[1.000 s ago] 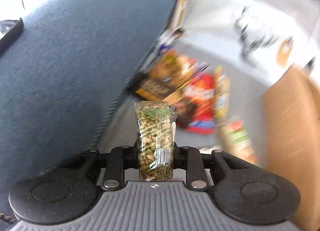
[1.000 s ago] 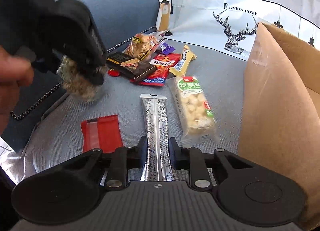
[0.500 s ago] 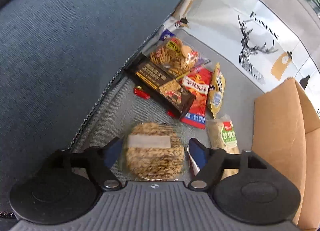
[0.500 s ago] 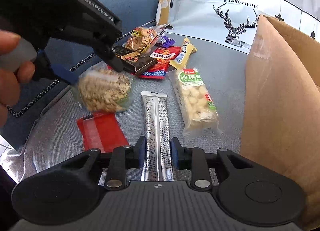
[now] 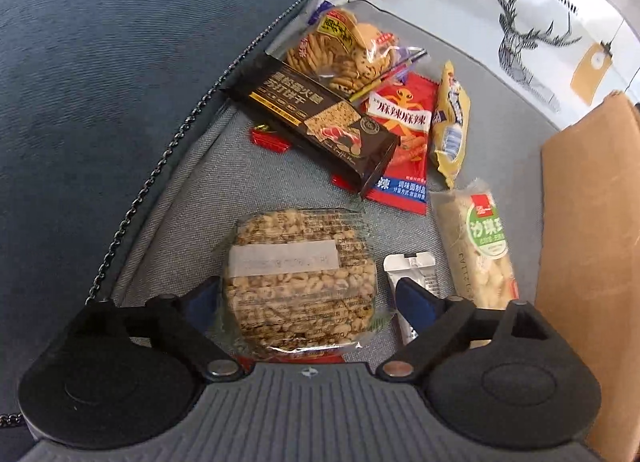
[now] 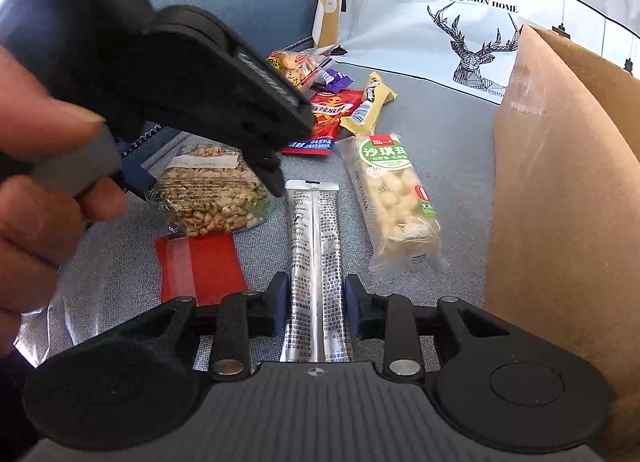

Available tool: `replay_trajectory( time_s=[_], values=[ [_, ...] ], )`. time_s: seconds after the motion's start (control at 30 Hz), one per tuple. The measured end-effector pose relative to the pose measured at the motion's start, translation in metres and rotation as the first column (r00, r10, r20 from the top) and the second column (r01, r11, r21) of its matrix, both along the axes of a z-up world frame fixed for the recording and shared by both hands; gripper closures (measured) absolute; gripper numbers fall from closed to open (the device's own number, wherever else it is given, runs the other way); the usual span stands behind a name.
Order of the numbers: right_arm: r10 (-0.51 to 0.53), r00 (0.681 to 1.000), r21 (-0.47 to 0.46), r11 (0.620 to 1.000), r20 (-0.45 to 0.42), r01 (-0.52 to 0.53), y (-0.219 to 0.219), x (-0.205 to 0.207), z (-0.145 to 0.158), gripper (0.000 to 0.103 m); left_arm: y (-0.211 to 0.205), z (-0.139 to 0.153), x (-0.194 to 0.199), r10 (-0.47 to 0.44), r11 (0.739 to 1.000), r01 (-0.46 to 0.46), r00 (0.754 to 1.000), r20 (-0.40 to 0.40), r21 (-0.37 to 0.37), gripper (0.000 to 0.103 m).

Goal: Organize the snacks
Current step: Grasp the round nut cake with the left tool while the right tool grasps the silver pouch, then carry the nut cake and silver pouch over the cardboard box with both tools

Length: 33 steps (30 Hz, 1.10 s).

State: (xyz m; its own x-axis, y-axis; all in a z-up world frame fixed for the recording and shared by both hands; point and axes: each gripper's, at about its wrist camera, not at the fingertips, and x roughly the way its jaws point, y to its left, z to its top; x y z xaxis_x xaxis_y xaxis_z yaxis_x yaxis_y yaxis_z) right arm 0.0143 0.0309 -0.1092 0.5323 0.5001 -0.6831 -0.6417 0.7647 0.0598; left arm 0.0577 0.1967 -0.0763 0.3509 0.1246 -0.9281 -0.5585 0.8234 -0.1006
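Our left claw (image 5: 306,294) points steeply down with its jaws spread wide, having just been opening, and the clear round packet of puffed grain (image 5: 300,282) sits between the blue pads (image 5: 414,300), released and lying on the grey fabric surface (image 5: 192,222). In the right view a hand (image 6: 44,182) wraps the left claw's grip, fingers curled around the grey trigger. The packet overlaps the top edge of a flat red wrapper (image 6: 200,266).

Our right claw (image 6: 316,308) tilts down at a gentler angle, jaws parted a little and just been opening, straddling the long silver foil stick (image 6: 316,246), which lies flat; the pads sit just beside its edges, not squeezing.

Further out, a pale nougat bar in a green-labelled wrapper (image 6: 394,198) lies beside the stick, next to the brown cardboard box (image 6: 560,202). Beyond, we have a heap: a black cracker box (image 5: 312,118), a red spicy snack pouch (image 5: 404,134), a yellow bar (image 5: 452,118).
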Motion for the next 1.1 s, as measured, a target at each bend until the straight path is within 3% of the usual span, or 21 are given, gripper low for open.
replay_trajectory(
  time_s=[0.13,0.27,0.4,0.67,0.77,0.9,1.1],
  values=[
    [0.013,1.0,-0.011,1.0,0.018,-0.013,0.0,-0.002,-0.001,0.072,-0.004,-0.002,0.002,-0.004,1.0,0.004,1.0,-0.009,0.028,0.008],
    [0.008,0.999,-0.009,1.0,0.032,-0.008,0.0,-0.003,-0.001,0.078,-0.006,-0.003,0.003,-0.014,0.998,0.015,1.0,-0.018,0.055,0.017],
    [-0.004,0.999,0.009,1.0,0.05,0.004,-0.002,-0.004,0.002,0.081,-0.006,0.002,-0.001,-0.021,0.996,0.022,1.0,-0.006,0.089,0.019],
    [0.001,0.99,0.056,0.998,0.144,-0.009,-0.008,-0.018,0.024,0.082,0.0,0.033,-0.024,-0.023,0.995,0.008,0.988,0.151,0.099,0.019],
    [-0.01,0.986,0.075,0.997,0.167,-0.003,-0.01,-0.022,0.038,0.082,0.001,0.05,-0.038,-0.021,0.996,-0.001,0.971,0.238,0.094,0.019],
    [-0.034,0.978,0.105,0.994,0.204,0.012,-0.017,-0.032,0.063,0.082,-0.006,0.074,-0.056,-0.039,0.995,0.005,0.93,0.365,0.095,0.019],
    [-0.071,0.959,0.142,0.989,0.275,0.033,-0.046,-0.043,0.1,0.082,-0.026,0.1,-0.078,-0.102,0.987,0.026,0.865,0.492,0.16,0.019]
  ],
)
